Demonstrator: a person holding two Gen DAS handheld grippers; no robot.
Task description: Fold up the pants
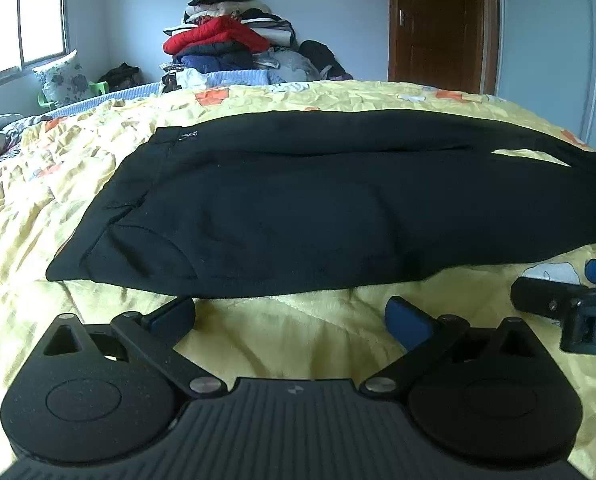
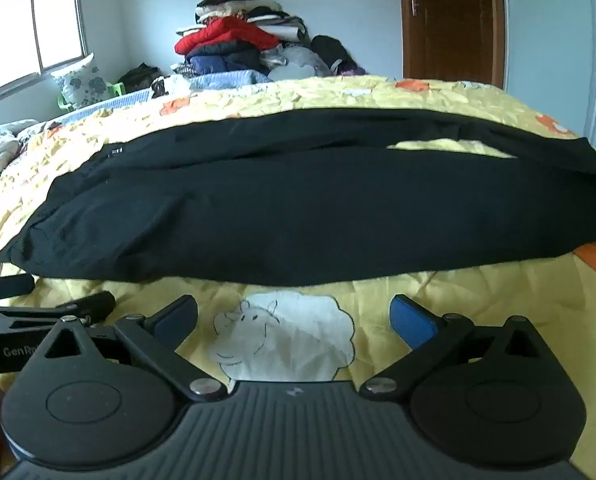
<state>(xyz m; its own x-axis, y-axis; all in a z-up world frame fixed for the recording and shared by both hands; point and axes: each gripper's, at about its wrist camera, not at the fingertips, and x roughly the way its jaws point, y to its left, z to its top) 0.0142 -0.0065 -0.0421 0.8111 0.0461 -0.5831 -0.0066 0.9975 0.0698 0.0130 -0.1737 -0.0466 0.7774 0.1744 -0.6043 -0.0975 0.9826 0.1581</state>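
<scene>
Just beyond our left hand-held gripper point(image 1: 289, 316) and right hand-held gripper point(image 2: 293, 316), both spread wide and empty, the black pants point(image 1: 318, 208) lie crosswise on the bed point(image 1: 298, 344), waistband leftward.

The pants point(image 1: 318, 208) are matt black cloth, soft and smooth. The bed's yellow quilt point(image 1: 298, 340) is crinkled, stitched fabric. The left gripper point(image 1: 289, 316) is matt black plastic, ribbed at the base, with shiny metal pivot pins and blue rubbery fingers point(image 1: 408, 320). The door point(image 1: 438, 20) is glossy brown wood.
</scene>
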